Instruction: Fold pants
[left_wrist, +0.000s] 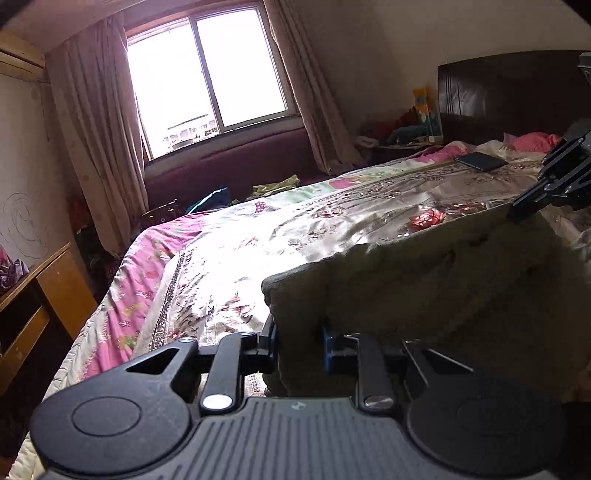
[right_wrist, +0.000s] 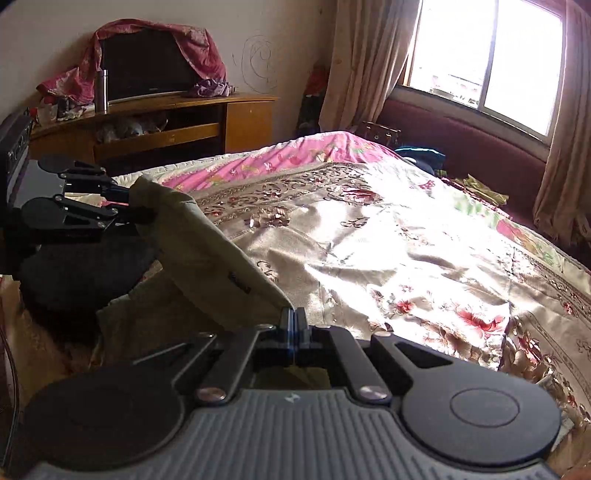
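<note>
The pants (left_wrist: 424, 280) hang between the left tool (left_wrist: 298, 345) and right tool (right_wrist: 294, 326), above the bed (right_wrist: 388, 236).

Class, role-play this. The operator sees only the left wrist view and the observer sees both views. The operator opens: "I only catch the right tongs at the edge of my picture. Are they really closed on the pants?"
Observer: Yes. In the right wrist view the right tongs are pressed together on a corner of the pants.
Operator: Is anything marked on the side of the cloth facing away from me?
Observer: A small dark label shows on the raised panel, near that gripped corner.
Operator: What stands on the wooden stand by the wall?
Observer: A metal flask stands upright on top of the wooden stand.
</note>
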